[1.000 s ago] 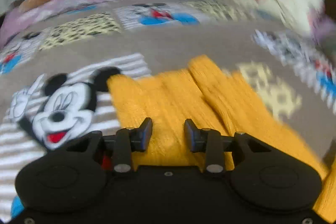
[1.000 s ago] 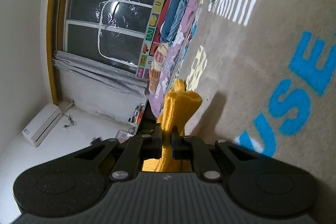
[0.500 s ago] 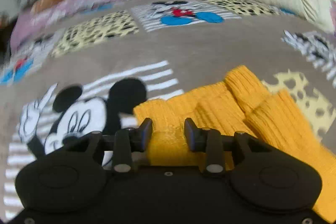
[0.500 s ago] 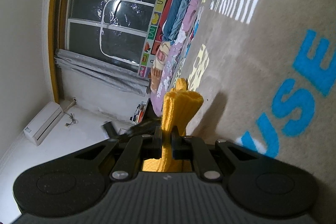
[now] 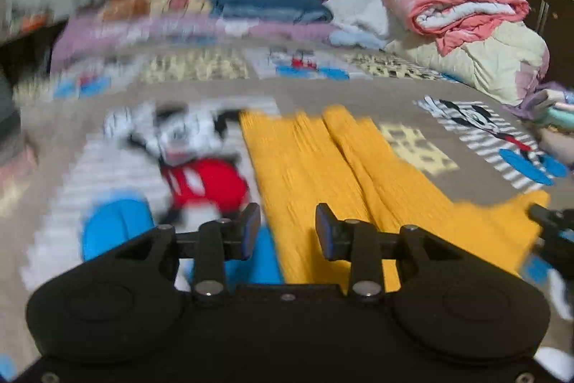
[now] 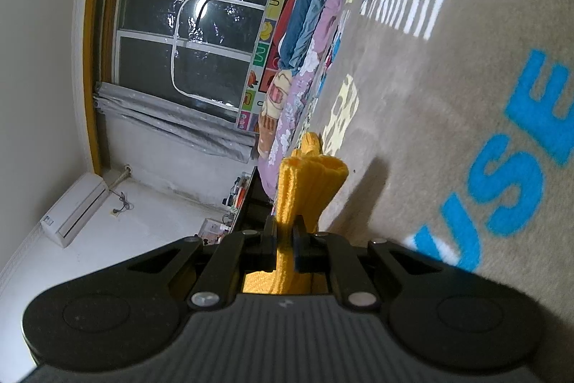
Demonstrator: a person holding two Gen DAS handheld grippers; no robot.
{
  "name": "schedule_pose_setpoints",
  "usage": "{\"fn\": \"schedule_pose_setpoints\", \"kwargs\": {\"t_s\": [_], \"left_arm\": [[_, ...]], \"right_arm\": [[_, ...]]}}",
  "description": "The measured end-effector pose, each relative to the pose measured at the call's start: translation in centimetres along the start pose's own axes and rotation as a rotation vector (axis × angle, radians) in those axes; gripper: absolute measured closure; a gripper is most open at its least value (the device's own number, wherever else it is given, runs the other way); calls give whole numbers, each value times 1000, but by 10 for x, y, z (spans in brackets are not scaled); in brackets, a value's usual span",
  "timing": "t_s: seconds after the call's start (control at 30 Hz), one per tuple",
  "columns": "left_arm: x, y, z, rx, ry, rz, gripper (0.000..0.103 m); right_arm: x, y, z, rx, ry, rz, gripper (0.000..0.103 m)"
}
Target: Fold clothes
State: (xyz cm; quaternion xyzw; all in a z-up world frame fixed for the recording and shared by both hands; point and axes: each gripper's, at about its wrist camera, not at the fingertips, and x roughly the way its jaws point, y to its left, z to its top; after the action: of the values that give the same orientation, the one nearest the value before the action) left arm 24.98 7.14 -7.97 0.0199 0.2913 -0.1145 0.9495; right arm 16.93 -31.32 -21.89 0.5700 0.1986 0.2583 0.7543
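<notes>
So the biggest thing here is the bed blanket, a grey-brown fleece with cartoon mouse panels and blue lettering, and everything else sits on or around it. Along its far edge there's a row of folded bedding under a dark window, and off to the far right corner a pink and cream quilt pile. The yellow knit garment is laid out lengthwise roughly in the middle of the blanket, just right of the big cartoon mouse print, with two long ribbed strips running side by side away from the camera. The left view is pretty blurry, so I can't make out finer detail on the knit. The left gripper hangs over the near end of the garment with its jaws spread wide and nothing between them. The right gripper has its jaws clamped tight on a bunched fold of the yellow knit, which sticks up past the tips and is lifted off the blanket there. In the left view you can see that gripper's tip at the garment's near right corner.
</notes>
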Motion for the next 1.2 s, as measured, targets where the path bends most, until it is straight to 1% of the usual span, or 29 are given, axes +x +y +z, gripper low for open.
{"fn": "schedule_pose_setpoints", "kwargs": {"t_s": [0.03,0.23,0.5,0.57,0.7,0.8,0.83,0.93,0.97,1.03,1.07,1.1,1.13,1.2], "left_arm": [[-8,-3,-7,-8,-3,-6,72],[-56,-18,-48,-56,-21,-41,72],[-100,-30,-99,-129,-40,-57,72],[-107,-41,-108,-78,-63,-24,72],[-128,-43,-105,-89,-138,-29,72],[-112,-45,-119,-100,-46,-122,73],[-110,-45,-125,-103,-61,-126,72],[-121,-47,-119,-77,-83,-127,72],[-126,-49,-116,-48,-112,-128,72],[-124,-48,-117,-36,-99,-160,72],[-122,-48,-117,-31,-92,-176,70],[-115,-48,-122,-30,-60,-195,65],[-112,-50,-127,-6,-61,-190,60],[-116,-58,-125,69,-65,-170,60]], "right_arm": [[0,0,0,-1,-1,0,93],[-3,13,-1,-25,-17,-44,93],[-7,46,-1,-90,-49,-101,93],[-5,57,3,-115,-50,-122,93],[-3,82,12,-159,-40,-140,93],[1,102,17,-215,-22,-157,93],[4,109,19,-233,-14,-167,93],[9,121,23,-250,-1,-192,93],[12,124,24,-252,1,-200,93],[16,132,26,-257,5,-216,93],[18,135,27,-259,7,-224,93],[20,139,28,-261,10,-232,93],[23,142,29,-264,12,-240,93],[29,149,29,-273,23,-255,93]]}}
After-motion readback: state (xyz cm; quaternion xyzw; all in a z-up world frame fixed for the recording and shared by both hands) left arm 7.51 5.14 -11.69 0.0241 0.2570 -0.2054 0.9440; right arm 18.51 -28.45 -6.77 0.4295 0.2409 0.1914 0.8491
